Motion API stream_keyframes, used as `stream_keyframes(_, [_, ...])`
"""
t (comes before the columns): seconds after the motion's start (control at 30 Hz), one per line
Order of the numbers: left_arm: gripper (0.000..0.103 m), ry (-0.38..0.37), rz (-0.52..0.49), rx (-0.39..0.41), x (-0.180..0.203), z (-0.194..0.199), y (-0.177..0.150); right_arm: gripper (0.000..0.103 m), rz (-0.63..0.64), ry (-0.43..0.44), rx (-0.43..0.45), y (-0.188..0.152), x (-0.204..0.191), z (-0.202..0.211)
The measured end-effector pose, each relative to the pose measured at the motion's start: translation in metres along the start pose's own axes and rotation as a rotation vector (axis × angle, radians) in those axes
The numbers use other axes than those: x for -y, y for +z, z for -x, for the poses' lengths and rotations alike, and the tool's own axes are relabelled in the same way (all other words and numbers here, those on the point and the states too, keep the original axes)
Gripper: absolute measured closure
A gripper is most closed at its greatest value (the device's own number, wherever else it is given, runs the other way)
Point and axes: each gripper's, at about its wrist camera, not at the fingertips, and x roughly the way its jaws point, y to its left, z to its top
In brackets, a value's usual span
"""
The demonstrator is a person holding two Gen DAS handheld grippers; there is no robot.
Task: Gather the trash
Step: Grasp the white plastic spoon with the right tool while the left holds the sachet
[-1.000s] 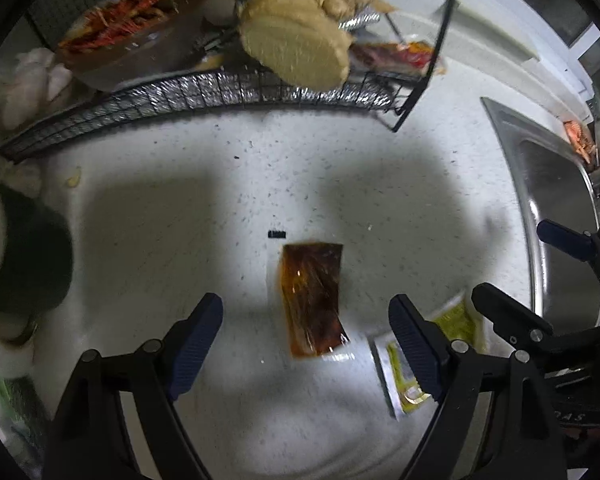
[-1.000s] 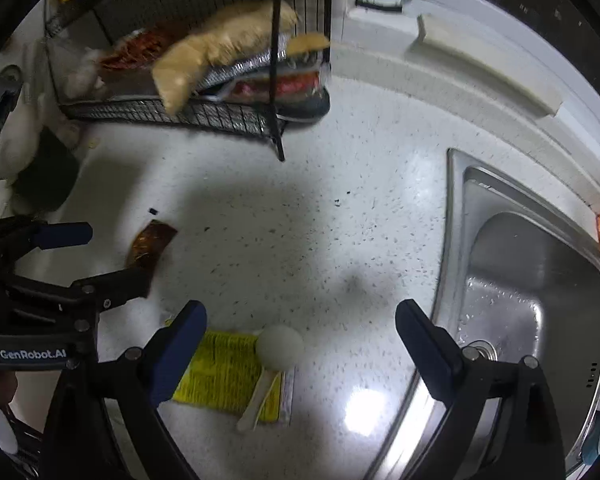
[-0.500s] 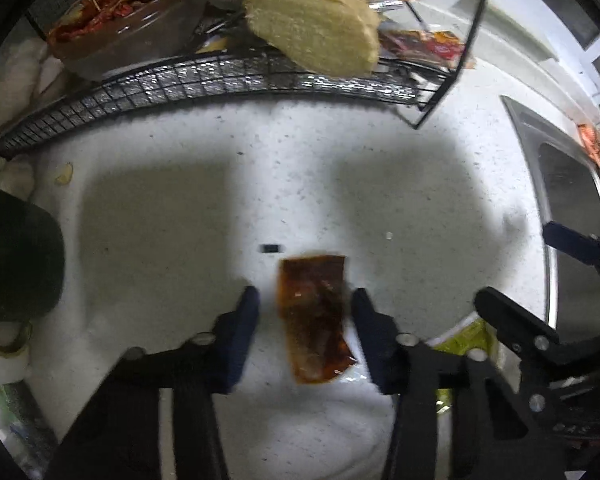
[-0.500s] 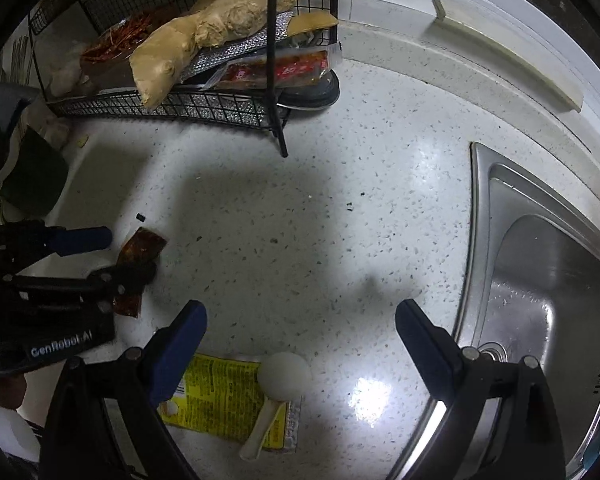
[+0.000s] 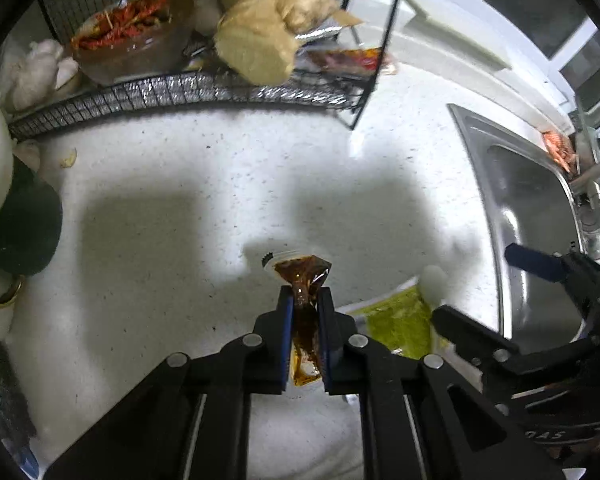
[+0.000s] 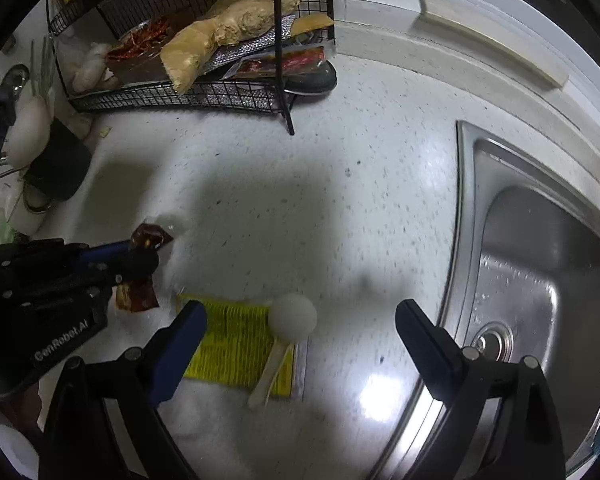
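Observation:
My left gripper point(image 5: 304, 304) is shut on a brown sauce sachet point(image 5: 302, 276), pinched and crumpled between the blue pads and lifted a little off the white speckled counter. The sachet point(image 6: 150, 238) and the left gripper point(image 6: 140, 252) also show at the left of the right wrist view. A yellow packet point(image 6: 236, 344) lies on the counter with a white plastic spoon point(image 6: 288, 320) on top of it. My right gripper point(image 6: 300, 340) is open, its fingers either side of the packet and spoon. The packet point(image 5: 396, 320) shows beside the left gripper too.
A black wire rack point(image 6: 204, 92) at the back holds ginger point(image 6: 228, 28), dried chillies and packets. A steel sink point(image 6: 540, 288) lies to the right. A dark cup point(image 5: 20, 232) and white items stand at the left edge.
My left gripper closed around the brown sachet, crumpled it and raised it off the counter. My right gripper stayed open over the yellow packet.

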Motion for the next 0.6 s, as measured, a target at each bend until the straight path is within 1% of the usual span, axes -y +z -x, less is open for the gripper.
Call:
stream_keyframes(0.1, [0.093, -0.008, -0.005, 0.01, 0.003, 0.008, -0.007, 0.008, -0.009, 0.008, -0.011, -0.007, 0.002, -0.002])
stream_keyframes(0.27, [0.093, 0.003, 0.006, -0.013, 0.004, -0.005, -0.009, 0.008, -0.012, -0.009, -0.042, -0.012, 0.002, -0.015])
stream_keyframes(0.33, [0.093, 0.001, 0.009, -0.018, 0.002, -0.014, -0.012, 0.012, -0.007, -0.016, -0.057, -0.011, 0.002, -0.023])
stream_keyframes(0.43, [0.093, 0.019, -0.009, -0.025, 0.003, -0.019, -0.009, 0.02, -0.004, -0.009, -0.092, -0.007, 0.001, -0.038])
stream_keyframes(0.53, [0.093, 0.04, -0.03, -0.035, 0.005, -0.023, -0.005, 0.029, 0.002, -0.001, -0.112, -0.002, 0.001, -0.049])
stream_keyframes(0.6, [0.093, 0.038, -0.036, -0.034, 0.006, -0.025, -0.001, 0.036, 0.01, -0.004, -0.102, -0.001, 0.004, -0.049])
